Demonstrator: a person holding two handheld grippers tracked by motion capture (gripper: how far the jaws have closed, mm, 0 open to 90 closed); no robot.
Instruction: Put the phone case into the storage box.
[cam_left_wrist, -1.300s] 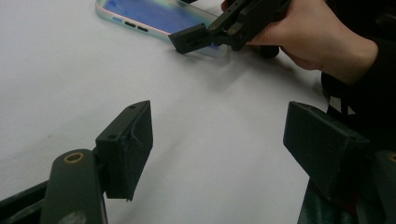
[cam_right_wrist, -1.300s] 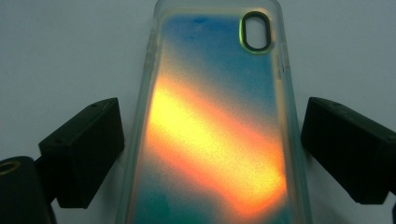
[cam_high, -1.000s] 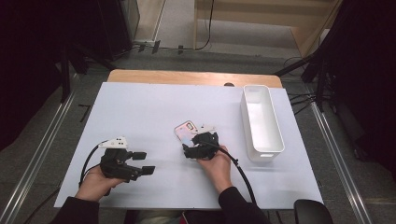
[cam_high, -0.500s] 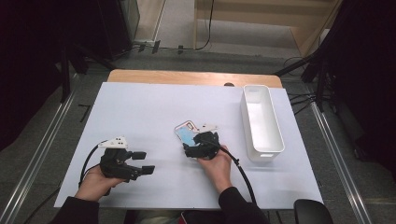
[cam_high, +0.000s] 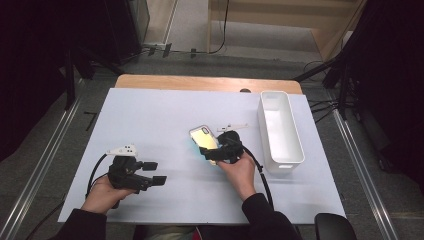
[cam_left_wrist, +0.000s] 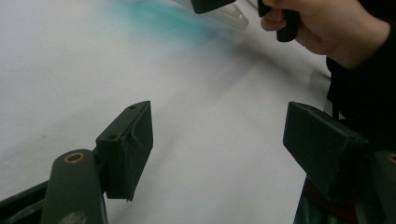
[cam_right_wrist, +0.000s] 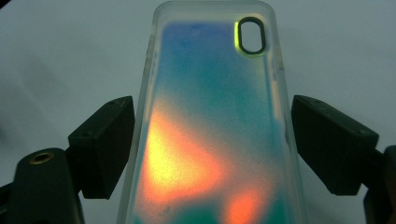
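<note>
Left of the white bin (cam_high: 280, 131): we hold the iridescent phone case (cam_high: 205, 141), lifted off the table (cam_high: 165, 110).
Right gripper (cam_right_wrist: 212, 154): clamped on the case's long edges.
Left gripper (cam_left_wrist: 217, 149): wide, empty.
Left to do: likely carrying it into the bin.

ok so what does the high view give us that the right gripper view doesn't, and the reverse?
High view: the left gripper, open with nothing between its jaws, at the table's front left, and the white bin on the far right side.
Right gripper view: the pads against both long edges of the phone case, plus its oval camera cutout and orange-teal sheen.
Both: the right gripper gripping the case above the white table.
</note>
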